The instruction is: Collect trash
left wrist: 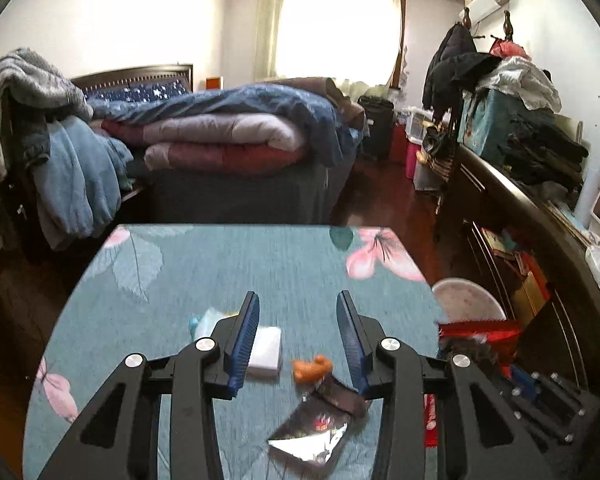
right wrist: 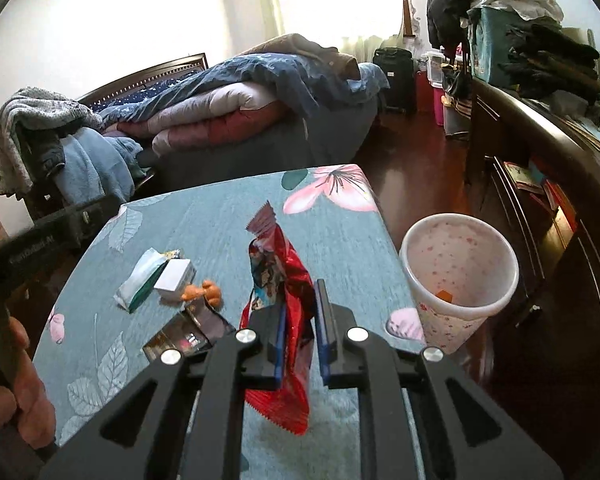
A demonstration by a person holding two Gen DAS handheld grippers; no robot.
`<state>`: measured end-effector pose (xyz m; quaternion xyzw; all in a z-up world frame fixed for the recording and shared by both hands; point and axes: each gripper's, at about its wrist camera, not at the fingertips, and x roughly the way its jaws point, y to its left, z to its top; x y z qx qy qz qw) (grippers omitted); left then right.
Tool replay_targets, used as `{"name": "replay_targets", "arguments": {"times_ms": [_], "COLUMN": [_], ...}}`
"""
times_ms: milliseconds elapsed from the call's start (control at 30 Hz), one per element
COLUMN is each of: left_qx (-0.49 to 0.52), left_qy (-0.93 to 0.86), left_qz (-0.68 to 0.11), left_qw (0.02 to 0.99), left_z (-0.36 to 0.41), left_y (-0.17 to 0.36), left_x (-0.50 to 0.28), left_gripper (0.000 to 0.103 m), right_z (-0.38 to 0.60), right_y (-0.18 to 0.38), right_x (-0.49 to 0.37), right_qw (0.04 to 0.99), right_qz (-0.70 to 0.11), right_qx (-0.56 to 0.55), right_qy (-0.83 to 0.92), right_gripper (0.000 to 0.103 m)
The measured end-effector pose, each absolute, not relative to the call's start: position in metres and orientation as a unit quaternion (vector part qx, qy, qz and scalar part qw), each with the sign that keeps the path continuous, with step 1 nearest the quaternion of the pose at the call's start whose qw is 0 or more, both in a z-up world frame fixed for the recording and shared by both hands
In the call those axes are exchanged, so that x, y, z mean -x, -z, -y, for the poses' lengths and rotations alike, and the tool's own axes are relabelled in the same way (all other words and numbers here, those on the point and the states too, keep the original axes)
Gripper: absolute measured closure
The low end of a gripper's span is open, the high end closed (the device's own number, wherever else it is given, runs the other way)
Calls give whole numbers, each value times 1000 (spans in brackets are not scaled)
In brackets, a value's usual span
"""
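While the right gripper [right wrist: 300, 330] was clamped on a red snack wrapper [right wrist: 284, 300], the wrapper stood upright between its blue pads: glossy, crinkled, serrated at both ends, printed graphics on the upper half. It hung over the table's right part, near the bin. Left gripper [left wrist: 298, 340] sat partly open with nothing between the pads, above the table's near half.

Other trash lay on the table: an orange peel-like scrap [right wrist: 204, 290], a small white box [right wrist: 176, 276] touching it, a pale green-and-white packet [right wrist: 138, 282] just beside the box, and a dark shiny foil wrapper [right wrist: 186, 336] nearest the grippers. In the left wrist view the foil wrapper was blurred.

Bin [right wrist: 460, 276]: white, pink speckles, standing on the floor just off the table's right edge, one small orange piece inside.

Table [right wrist: 220, 216] wore a teal cloth with pink flowers and pale leaves. Floor was dark red wood. Behind: bed [left wrist: 236, 140] piled with folded quilts and a blue duvet, bright curtained window [left wrist: 336, 28], dark cabinet [right wrist: 540, 168] along the right wall stacked with clothes. A hand [right wrist: 16, 384] showed at the right view's left edge.
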<state>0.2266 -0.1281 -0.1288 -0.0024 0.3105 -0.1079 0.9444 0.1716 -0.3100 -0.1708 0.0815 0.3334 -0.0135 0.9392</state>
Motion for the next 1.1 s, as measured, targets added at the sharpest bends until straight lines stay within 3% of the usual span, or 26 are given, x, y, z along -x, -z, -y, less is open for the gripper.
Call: {"name": "replay_targets", "arguments": {"times_ms": [67, 133, 333, 500, 533, 733, 1100], "left_qx": [-1, -11, -72, -87, -77, -36, 9], "left_qy": [119, 122, 118, 111, 124, 132, 125], "left_qz": [-327, -337, -379, -397, -403, -402, -340], "left_qw": [937, 933, 915, 907, 903, 906, 932], "left_z": [132, 137, 148, 146, 144, 129, 103], "left_y": [141, 159, 208, 234, 237, 231, 164], "left_x": [-224, -216, -209, -218, -220, -220, -199], "left_gripper": [33, 23, 17, 19, 33, 52, 52], "right_z": [313, 315, 319, 323, 324, 323, 315], "right_y": [173, 176, 181, 178, 178, 178, 168], "right_x": [-168, -166, -163, -161, -161, -162, -153], "right_qw": [939, 938, 937, 938, 938, 937, 942], "right_qz": [-334, -336, -337, -332, -332, -334, -321], "right_qx": [-84, -89, -88, -94, -95, -97, -97], "right_qy": [18, 19, 23, 24, 25, 21, 2], "right_gripper": [88, 88, 88, 88, 88, 88, 88]}}
